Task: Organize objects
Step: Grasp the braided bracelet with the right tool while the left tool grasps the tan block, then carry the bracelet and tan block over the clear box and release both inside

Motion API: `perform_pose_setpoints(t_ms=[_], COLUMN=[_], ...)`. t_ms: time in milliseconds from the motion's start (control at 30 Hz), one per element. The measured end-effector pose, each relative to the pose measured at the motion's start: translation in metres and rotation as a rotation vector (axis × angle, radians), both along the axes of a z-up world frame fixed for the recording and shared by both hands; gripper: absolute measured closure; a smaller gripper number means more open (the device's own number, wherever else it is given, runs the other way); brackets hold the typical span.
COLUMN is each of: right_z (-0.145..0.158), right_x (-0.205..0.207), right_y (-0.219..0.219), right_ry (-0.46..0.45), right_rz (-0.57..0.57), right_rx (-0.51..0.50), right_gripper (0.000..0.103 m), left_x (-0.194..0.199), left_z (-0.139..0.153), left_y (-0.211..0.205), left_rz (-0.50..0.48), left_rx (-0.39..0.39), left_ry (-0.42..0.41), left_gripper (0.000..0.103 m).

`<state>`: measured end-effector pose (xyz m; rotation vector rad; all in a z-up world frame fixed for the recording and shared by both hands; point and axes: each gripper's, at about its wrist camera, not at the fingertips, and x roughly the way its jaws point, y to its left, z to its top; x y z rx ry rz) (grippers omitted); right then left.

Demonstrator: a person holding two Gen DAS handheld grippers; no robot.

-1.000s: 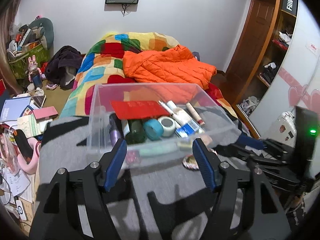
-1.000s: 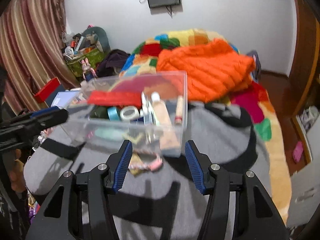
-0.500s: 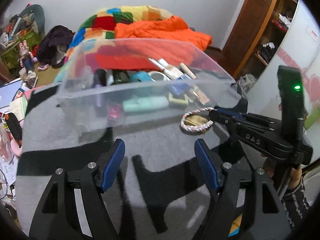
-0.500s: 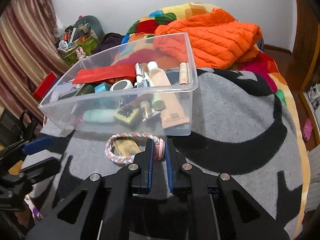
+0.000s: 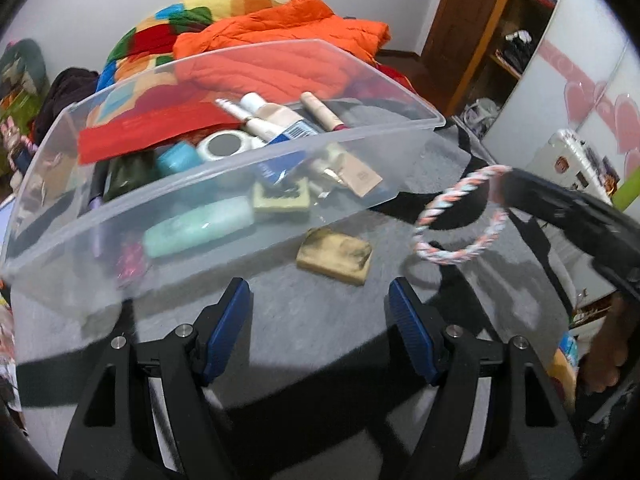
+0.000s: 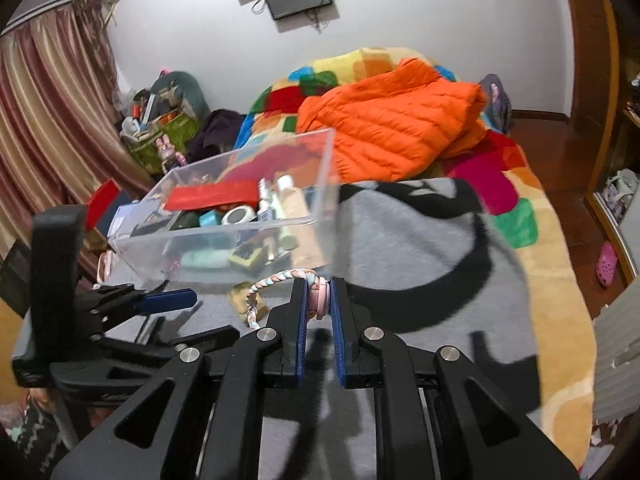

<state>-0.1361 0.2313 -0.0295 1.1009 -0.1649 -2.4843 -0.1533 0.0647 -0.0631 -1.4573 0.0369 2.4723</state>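
Observation:
A clear plastic bin (image 5: 224,168) holding several toiletries, a red packet and tape rolls sits on a grey and black blanket (image 5: 320,320); it also shows in the right wrist view (image 6: 280,220). My right gripper (image 6: 319,300) is shut on a pink, white and blue braided ring (image 6: 280,280) and holds it above the blanket, right of the bin (image 5: 460,216). A yellowish worn block (image 5: 334,254) lies on the blanket just in front of the bin. My left gripper (image 5: 320,304) is open and empty, just short of the bin's near wall.
An orange puffer jacket (image 6: 392,120) and a patchwork quilt (image 5: 160,36) lie on the bed behind the bin. A wooden door and shelves (image 5: 500,32) stand at the right. Clutter and a curtain (image 6: 48,120) fill the left side.
My right gripper, shut on the braided ring, has lifted it off the blanket, uncovering the yellowish block. My left gripper stayed open and moved closer to the bin.

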Motion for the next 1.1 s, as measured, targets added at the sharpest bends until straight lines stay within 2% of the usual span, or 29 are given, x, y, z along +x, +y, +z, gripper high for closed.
perform_pose_setpoints(t_ms=[100, 167, 267, 567, 833, 1100], right_z=[0.002, 0.003, 0.0, 0.0, 0.013, 0.036], right_x=[0.002, 0.002, 0.001, 0.001, -0.003, -0.016], right_y=[0.015, 0.021, 0.026, 0.017, 0.002, -0.025], right_ry=[0.003, 0.0, -0.008, -0.008, 0.018, 0.079], right_rz=[-0.027, -0.037, -0.046, -0.017, 0.011, 0.054], right_rx=[-0.01, -0.017, -0.028, -0.04, -0.065, -0.068], right_gripper=[0.093, 0.093, 0.093, 0.093, 0.093, 0.093], left_x=[-0.007, -0.01, -0.011, 0.007, 0.026, 0.029], left_z=[-0.002, -0.005, -0.008, 0.003, 0.037, 0.069], left_y=[0.008, 0.012, 0.015, 0.008, -0.006, -0.031], left_rz=[0.011, 0.007, 0.007, 0.014, 0.046, 0.099], left_rx=[-0.028, -0.037, -0.045, -0.009, 0.041, 0.083], left_ry=[0.012, 0.016, 0.024, 0.05, 0.138, 0.22], left_gripper=[0.033, 0.047, 0.061, 0.061, 0.061, 0.061])
